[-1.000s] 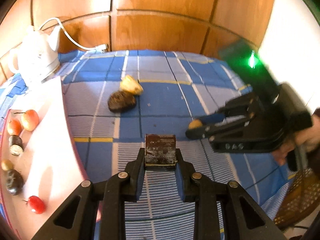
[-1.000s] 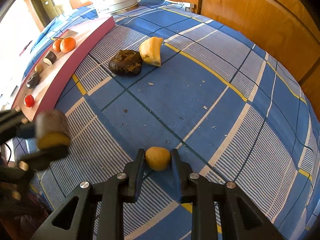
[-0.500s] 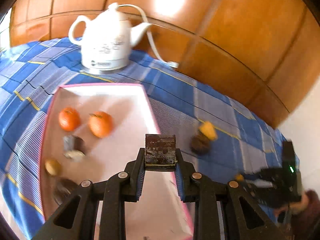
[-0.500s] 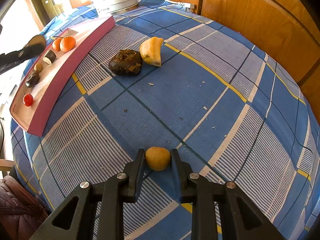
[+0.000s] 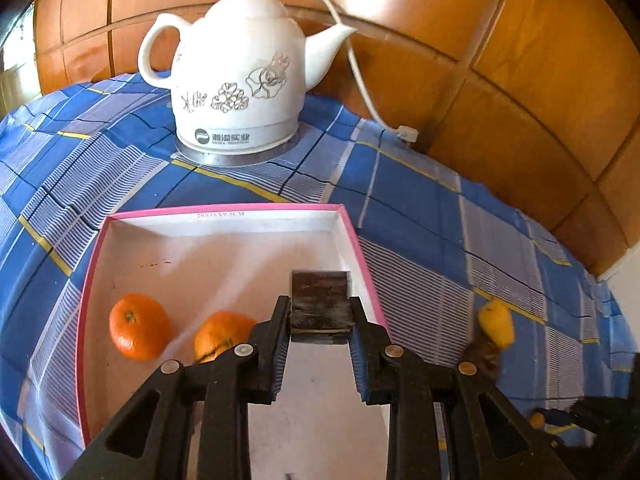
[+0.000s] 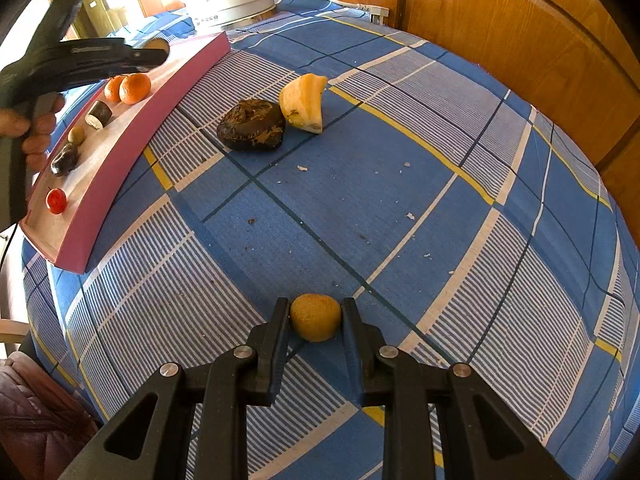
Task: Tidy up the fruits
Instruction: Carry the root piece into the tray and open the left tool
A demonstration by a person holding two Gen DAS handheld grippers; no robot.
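Gripping a dark cut fruit chunk (image 5: 320,307) crosswise, long axis three-to-nine o'clock, left gripper (image 5: 320,322) hangs over pink tray (image 5: 356,240); right gripper (image 6: 315,320) clamps a yellow fruit (image 6: 315,317).

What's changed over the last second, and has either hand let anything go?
The left gripper carried its dark brown chunk from over the cloth to above the pink box, near the oranges. Nothing released. The right gripper stayed put, jaws shut on the small yellow fruit.

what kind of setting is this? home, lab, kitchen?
Most likely a home dining or living room, not a lab. A table under a blue plaid cloth, a white flowered electric kettle with its cord plugged in by the wood-panelled wall, and a pink-rimmed box holding fruit.
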